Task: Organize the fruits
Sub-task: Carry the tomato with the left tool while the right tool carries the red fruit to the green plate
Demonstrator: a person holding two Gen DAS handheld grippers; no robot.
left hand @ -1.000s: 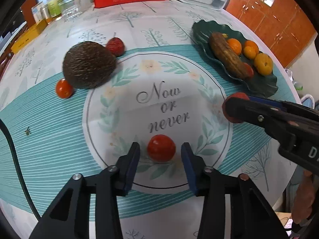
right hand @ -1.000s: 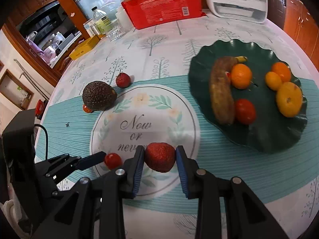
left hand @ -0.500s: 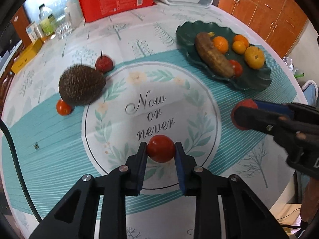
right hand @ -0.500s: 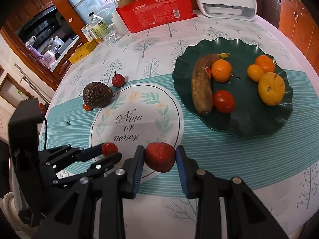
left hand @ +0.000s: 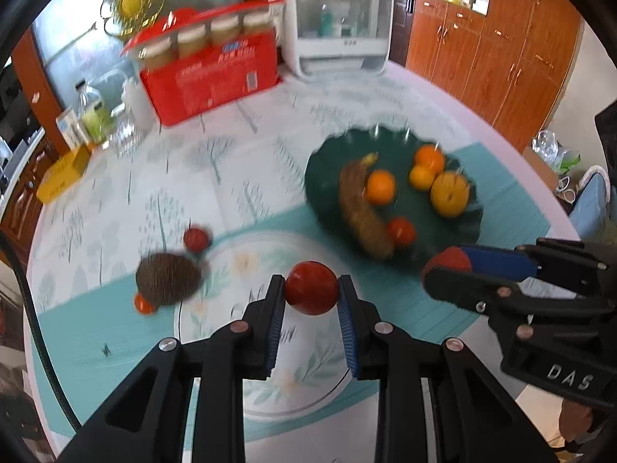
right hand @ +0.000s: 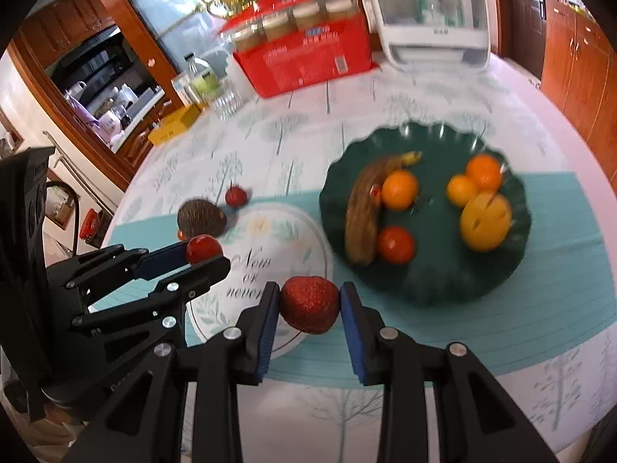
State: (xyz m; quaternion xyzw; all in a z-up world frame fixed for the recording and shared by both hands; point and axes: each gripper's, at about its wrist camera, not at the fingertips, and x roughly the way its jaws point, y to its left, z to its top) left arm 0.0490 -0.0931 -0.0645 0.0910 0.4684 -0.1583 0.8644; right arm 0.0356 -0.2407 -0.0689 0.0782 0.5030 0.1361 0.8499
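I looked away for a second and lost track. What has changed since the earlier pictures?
The left gripper closed on the tomato and lifted it off the cloth. The right gripper, gripping the strawberry throughout, rose too. The plate, avocado and other fruit stayed put.

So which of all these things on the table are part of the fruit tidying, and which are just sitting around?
Part of the job:
- tomato in the left gripper
- strawberry in the right gripper
- green plate with banana and oranges
- avocado and loose cherry

Just lying about:
- red box
- white appliance
- bottles
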